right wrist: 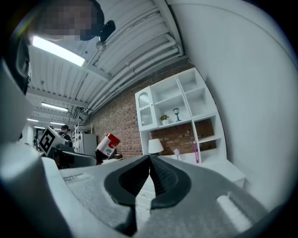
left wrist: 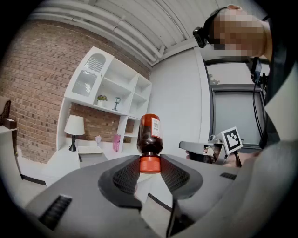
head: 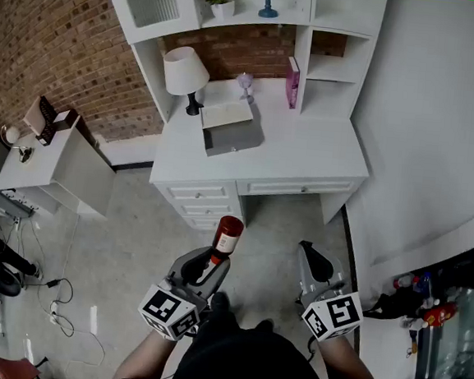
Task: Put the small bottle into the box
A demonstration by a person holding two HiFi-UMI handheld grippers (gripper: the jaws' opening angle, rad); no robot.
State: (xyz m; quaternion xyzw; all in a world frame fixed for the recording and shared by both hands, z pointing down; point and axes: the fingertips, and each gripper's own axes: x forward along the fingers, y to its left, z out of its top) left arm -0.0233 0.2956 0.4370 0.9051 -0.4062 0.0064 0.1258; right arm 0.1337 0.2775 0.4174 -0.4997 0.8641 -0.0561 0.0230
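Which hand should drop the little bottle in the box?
Left. The left gripper holds the small bottle by its red cap; the right gripper is shut, empty. The box sits on the desk ahead.

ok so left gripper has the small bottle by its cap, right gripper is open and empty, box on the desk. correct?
Not quite: the right gripper is shut, not open, as the right gripper view shows; it is empty. The rest holds: the left gripper has the small bottle by its cap, and the box is on the desk.
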